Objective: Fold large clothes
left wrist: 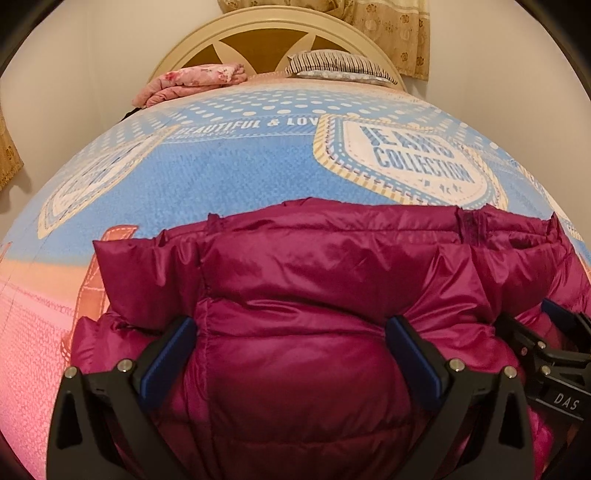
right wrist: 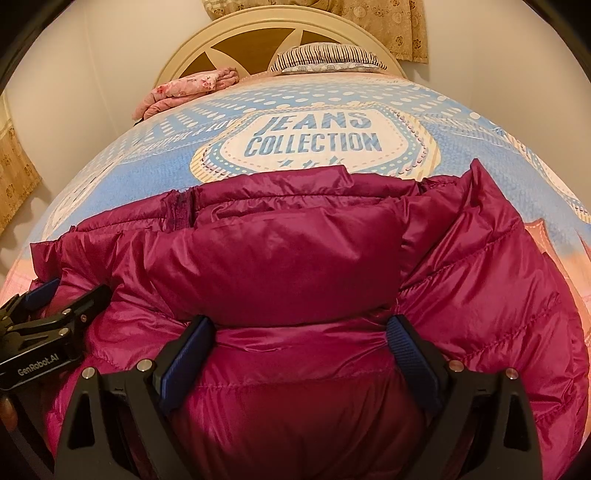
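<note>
A puffy magenta jacket (left wrist: 317,280) lies on the bed, bunched into a thick, glossy heap with quilted seams and crinkled, shiny fabric. It fills the space directly ahead of both grippers and bulges up between their fingers.

The left gripper (left wrist: 291,332) has its 2 black fingers spread wide, blue pads facing inward, with a rounded fold of the jacket swelling between them; the pads touch the fabric at either side but do not squeeze it flat. To its right, the other tool's black frame shows the letters "DAS".

The right gripper (right wrist: 301,332) is likewise spread, its blue pads set against the sides of a padded roll of jacket. A zipper strip (right wrist: 183,210) runs down the fabric ahead and to the left of it. The left tool, seen at its left side, carries the white label "GenRobot.AI".

Beyond the jacket, ahead of both grippers, stretches a blue and pink bedsheet (right wrist: 155,173) with white dots and a badge (right wrist: 314,138) reading "JEANS COLLECTION"; the left view also shows "BEAUTIFUL & LOV", cut off by the badge. Farther ahead sit a folded pink floral blanket (left wrist: 192,83), a striped pillow (left wrist: 336,64), and a cream curved headboard (left wrist: 207,37) with brown panels. Patterned beige curtains (left wrist: 399,33) hang above, and more at the far left.
</note>
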Action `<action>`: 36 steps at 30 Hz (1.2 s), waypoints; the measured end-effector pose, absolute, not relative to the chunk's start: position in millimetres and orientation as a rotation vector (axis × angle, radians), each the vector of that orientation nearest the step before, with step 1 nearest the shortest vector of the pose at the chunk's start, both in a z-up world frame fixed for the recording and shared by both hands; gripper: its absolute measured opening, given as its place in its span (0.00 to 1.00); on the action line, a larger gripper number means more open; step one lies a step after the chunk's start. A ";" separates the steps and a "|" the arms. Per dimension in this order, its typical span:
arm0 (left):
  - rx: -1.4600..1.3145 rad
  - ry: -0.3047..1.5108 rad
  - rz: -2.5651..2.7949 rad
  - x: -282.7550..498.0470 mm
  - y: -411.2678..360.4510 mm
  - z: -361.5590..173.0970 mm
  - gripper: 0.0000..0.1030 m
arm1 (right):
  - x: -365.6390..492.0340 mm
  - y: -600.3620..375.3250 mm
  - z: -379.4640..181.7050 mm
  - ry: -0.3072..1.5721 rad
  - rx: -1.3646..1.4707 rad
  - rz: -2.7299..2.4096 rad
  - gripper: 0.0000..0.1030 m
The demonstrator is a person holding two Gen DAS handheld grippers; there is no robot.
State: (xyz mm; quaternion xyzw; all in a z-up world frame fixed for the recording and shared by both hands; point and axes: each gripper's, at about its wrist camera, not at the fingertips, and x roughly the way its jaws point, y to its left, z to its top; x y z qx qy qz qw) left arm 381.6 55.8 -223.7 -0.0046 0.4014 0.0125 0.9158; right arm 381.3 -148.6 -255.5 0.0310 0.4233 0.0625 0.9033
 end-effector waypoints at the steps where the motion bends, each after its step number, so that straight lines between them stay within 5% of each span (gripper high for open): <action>1: -0.009 0.827 0.026 381.8 56.1 -223.6 1.00 | 381.5 -148.2 -255.5 0.875 0.064 0.128 0.93; 36: -0.122 0.825 -0.018 368.4 75.4 -216.6 1.00 | 319.9 -124.3 -241.5 0.777 -0.027 0.162 0.94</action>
